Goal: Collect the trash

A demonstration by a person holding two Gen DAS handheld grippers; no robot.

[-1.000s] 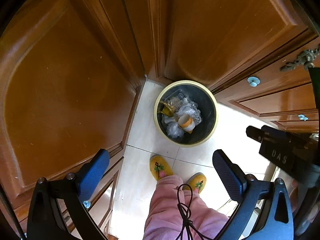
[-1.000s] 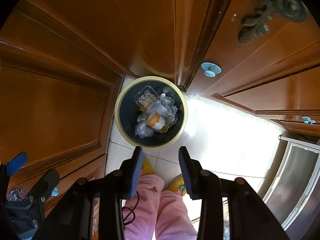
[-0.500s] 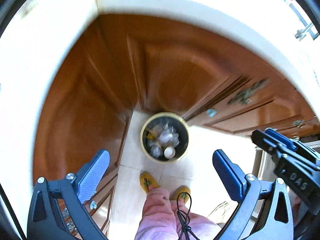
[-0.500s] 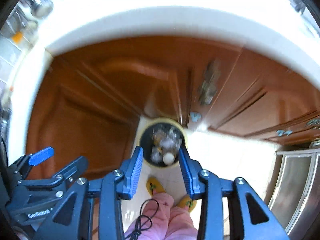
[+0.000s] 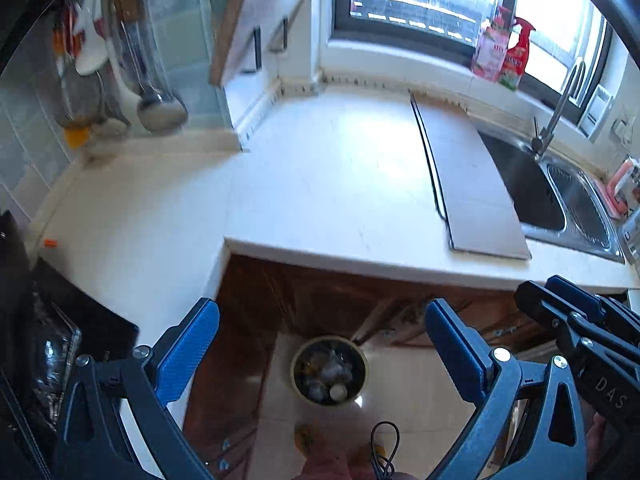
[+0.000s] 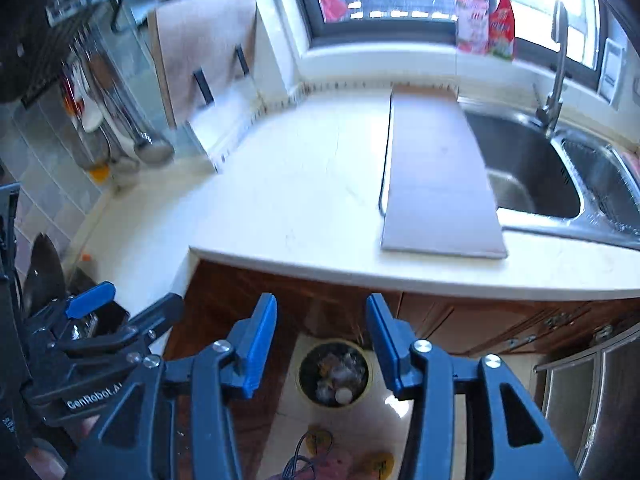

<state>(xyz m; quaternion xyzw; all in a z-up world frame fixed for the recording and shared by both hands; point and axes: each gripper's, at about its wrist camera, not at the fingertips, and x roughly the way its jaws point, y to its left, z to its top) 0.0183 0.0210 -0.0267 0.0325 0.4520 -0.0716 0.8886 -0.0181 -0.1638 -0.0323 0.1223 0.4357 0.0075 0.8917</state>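
Yellow-rimmed round bin (image 5: 329,370) on the floor tiles already holds crumpled plastic trash. The left gripper (image 5: 322,350) gapes wide and empty; the right gripper's (image 6: 322,338) jaws have just been opening, nothing between. The white stone counter (image 5: 320,184) shows little left: perhaps 1 small orange scrap (image 5: 50,243).

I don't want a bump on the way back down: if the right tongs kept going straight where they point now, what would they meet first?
Probably the trash bin on the floor: it sits framed between the open, empty right tongs, below the countertop edge. Nothing shows in between, though depth is hard to judge.
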